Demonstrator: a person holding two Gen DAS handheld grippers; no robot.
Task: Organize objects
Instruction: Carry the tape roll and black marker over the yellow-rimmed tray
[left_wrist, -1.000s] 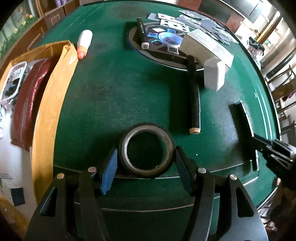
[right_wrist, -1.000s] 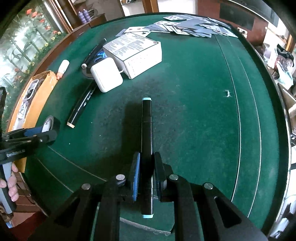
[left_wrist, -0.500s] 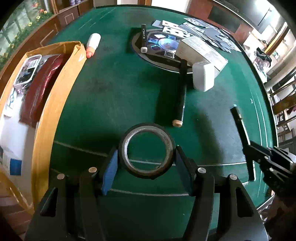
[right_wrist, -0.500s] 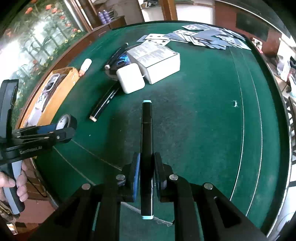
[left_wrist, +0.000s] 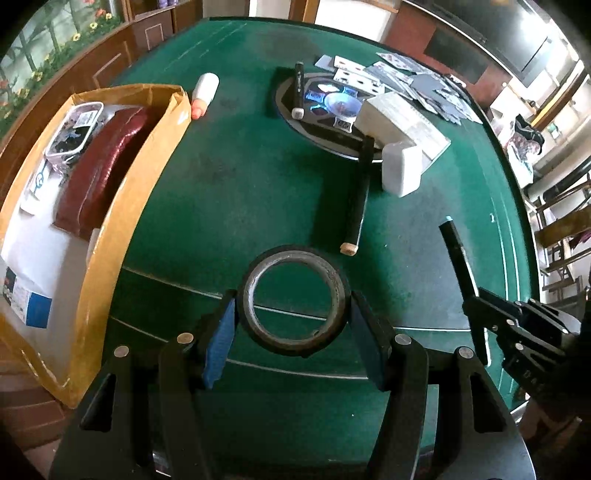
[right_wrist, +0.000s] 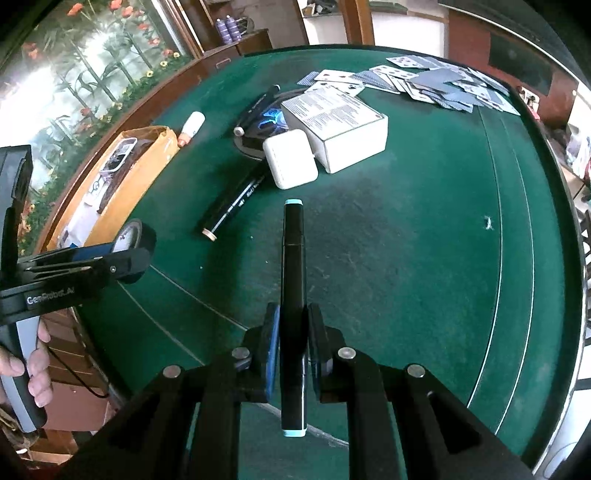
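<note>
My left gripper is shut on a black tape roll, its blue pads pressing both sides, held above the green table. The right wrist view shows the same roll at the far left in that gripper, with a hand on the handle. My right gripper is shut on a black marker with light blue ends, lifted off the felt and pointing away. That marker also shows at the right of the left wrist view.
A yellow cardboard box at the left holds a maroon pouch and a clear case. On the table lie a black pen, a white charger, a white carton, a white tube, a round dark disc and several scattered cards.
Both grippers have risen with their loads; the table looks farther away. The left view has shifted so more of the yellow box shows.
</note>
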